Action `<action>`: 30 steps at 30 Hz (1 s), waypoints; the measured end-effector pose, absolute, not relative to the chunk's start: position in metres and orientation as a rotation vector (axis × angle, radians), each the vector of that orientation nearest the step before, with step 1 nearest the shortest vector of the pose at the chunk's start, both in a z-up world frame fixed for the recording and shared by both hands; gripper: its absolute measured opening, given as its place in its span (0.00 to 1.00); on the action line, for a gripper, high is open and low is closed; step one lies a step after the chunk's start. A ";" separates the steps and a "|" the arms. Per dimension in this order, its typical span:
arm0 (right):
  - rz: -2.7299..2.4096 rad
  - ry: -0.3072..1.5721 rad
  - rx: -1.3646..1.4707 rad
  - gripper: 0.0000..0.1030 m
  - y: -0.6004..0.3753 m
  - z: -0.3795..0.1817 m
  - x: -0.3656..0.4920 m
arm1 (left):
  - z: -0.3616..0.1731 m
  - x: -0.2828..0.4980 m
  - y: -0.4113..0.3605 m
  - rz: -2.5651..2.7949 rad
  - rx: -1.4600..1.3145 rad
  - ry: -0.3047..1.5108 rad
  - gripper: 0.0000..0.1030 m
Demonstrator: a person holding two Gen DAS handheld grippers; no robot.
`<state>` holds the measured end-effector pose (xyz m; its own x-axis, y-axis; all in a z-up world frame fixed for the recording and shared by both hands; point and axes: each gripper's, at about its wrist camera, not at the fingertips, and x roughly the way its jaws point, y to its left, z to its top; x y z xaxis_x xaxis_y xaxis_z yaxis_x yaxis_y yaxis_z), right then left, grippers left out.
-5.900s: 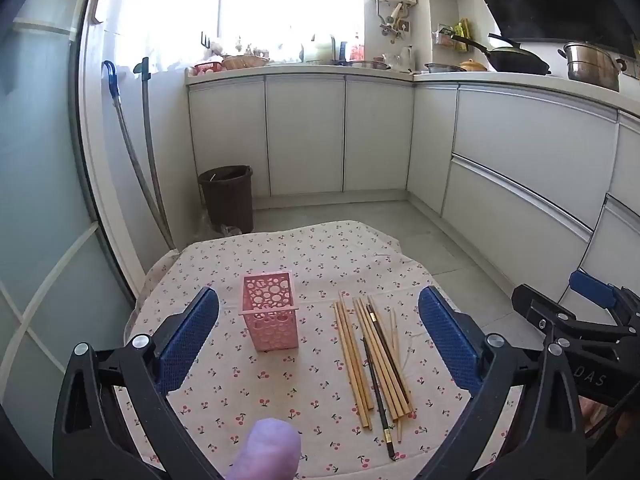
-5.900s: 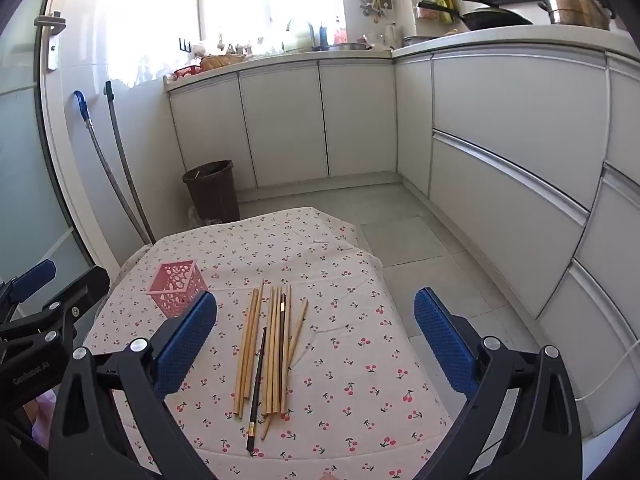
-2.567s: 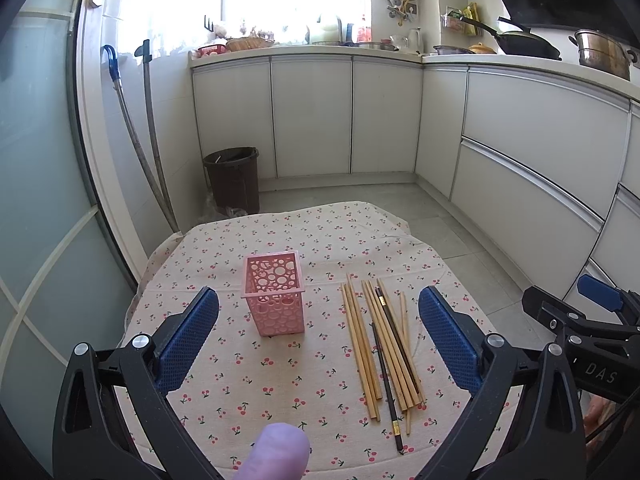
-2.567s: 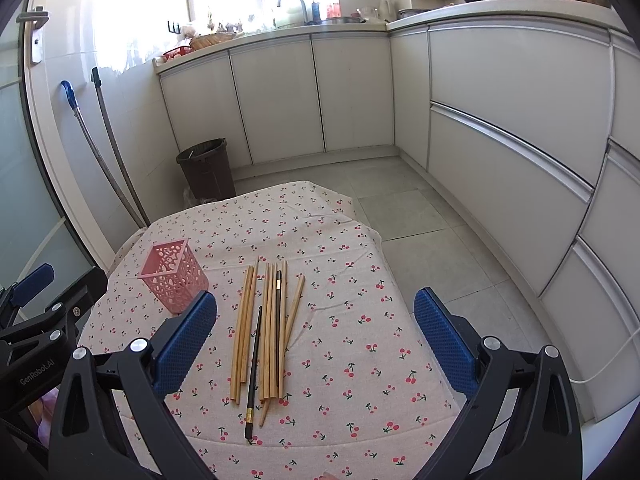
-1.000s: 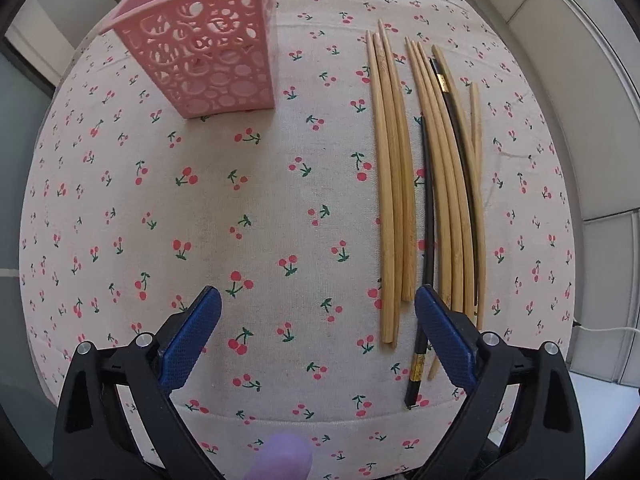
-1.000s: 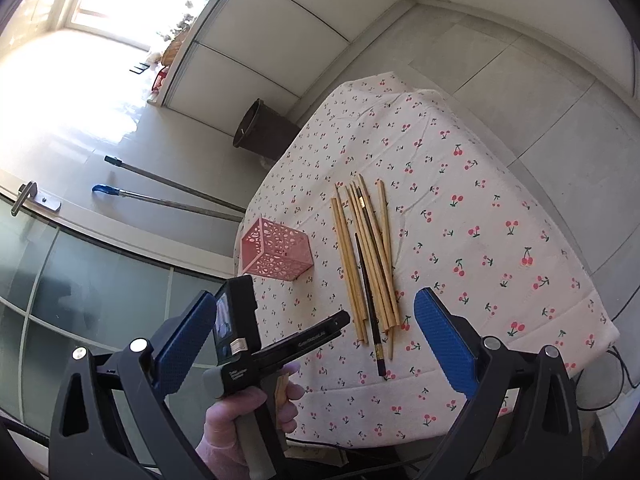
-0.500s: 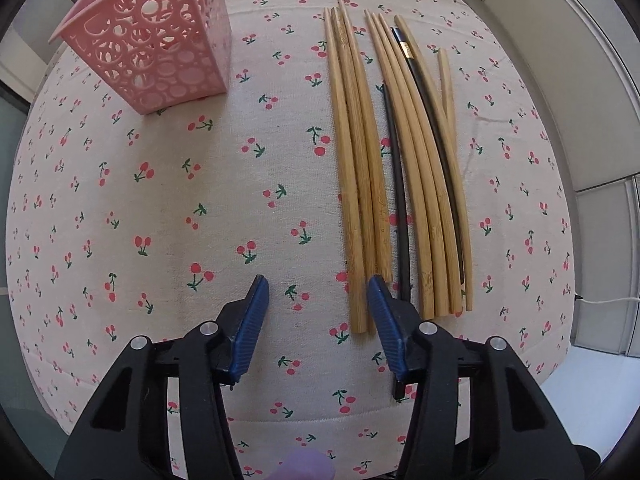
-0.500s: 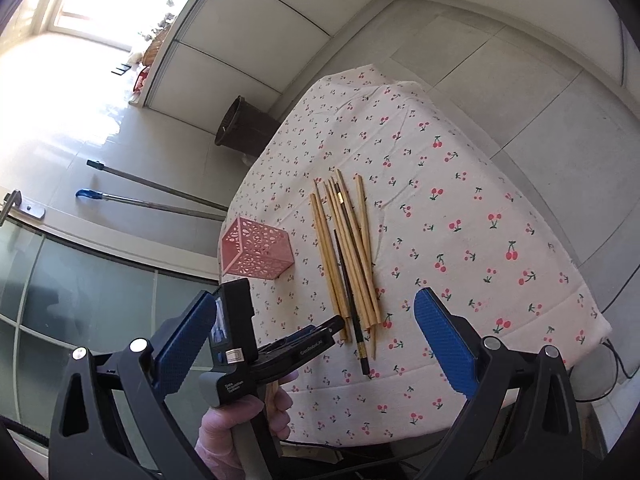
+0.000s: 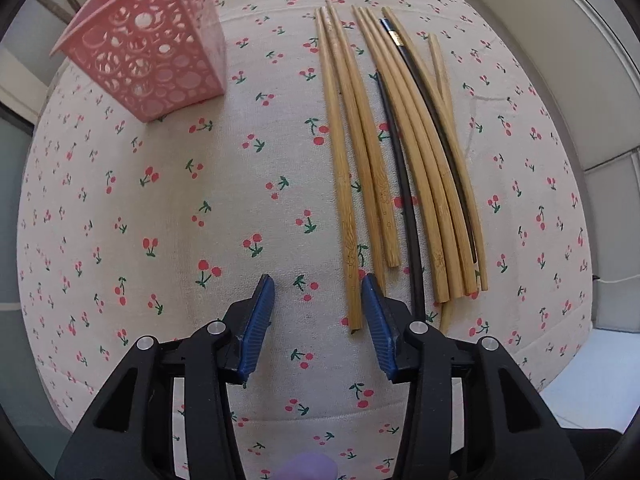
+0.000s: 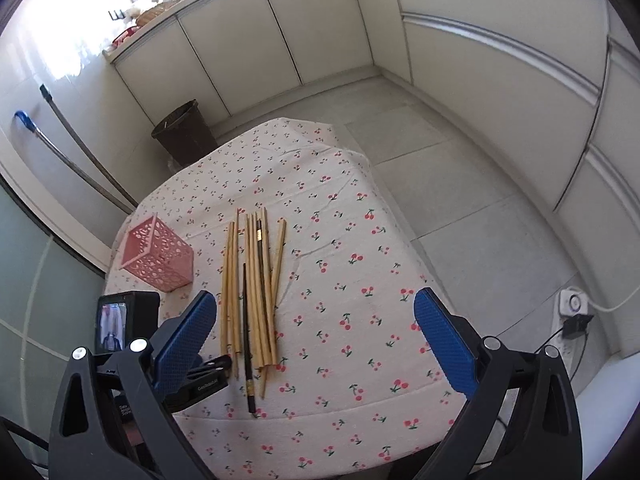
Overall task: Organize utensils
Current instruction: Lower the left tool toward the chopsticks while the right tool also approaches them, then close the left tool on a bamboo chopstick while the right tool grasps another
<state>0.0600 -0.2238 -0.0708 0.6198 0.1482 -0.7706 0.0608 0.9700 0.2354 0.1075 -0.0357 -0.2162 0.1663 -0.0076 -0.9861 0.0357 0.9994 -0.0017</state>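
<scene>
One bamboo chopstick (image 9: pixel 345 184) near the bench's front edge now sits between the closing left claw (image 9: pixel 318 312), narrowed from wide, not yet gripped.

Here's the left gripper (image 9: pixel 318 312): black plastic frame, two angular arms with triangular cut-outs, each tipped by a blue ribbed pad (image 9: pixel 256 328). Silver round screw heads (image 9: pixel 215 327) sit at the pivots, two per arm. Over to the right gripper (image 10: pixel 316 340), same build, with blue pads (image 10: pixel 444 338) carrying a fine dotted texture (very clear here). From this side the left unit shows a small lit screen (image 10: pixel 113 324) on a black block, and white lettering (image 10: pixel 208 385) on its black arm, too small to read.
</scene>
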 end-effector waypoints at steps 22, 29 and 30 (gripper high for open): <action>-0.011 0.893 0.125 0.93 -0.198 -0.081 0.061 | -0.131 0.045 0.005 -0.104 -0.060 1.027 0.06; -0.017 0.893 0.082 0.93 -0.188 -0.086 0.063 | -0.058 0.029 0.006 -0.106 -0.051 0.763 0.06; -0.017 0.895 0.078 0.93 -0.187 -0.087 0.064 | -0.051 0.028 0.008 -0.113 -0.057 0.743 0.06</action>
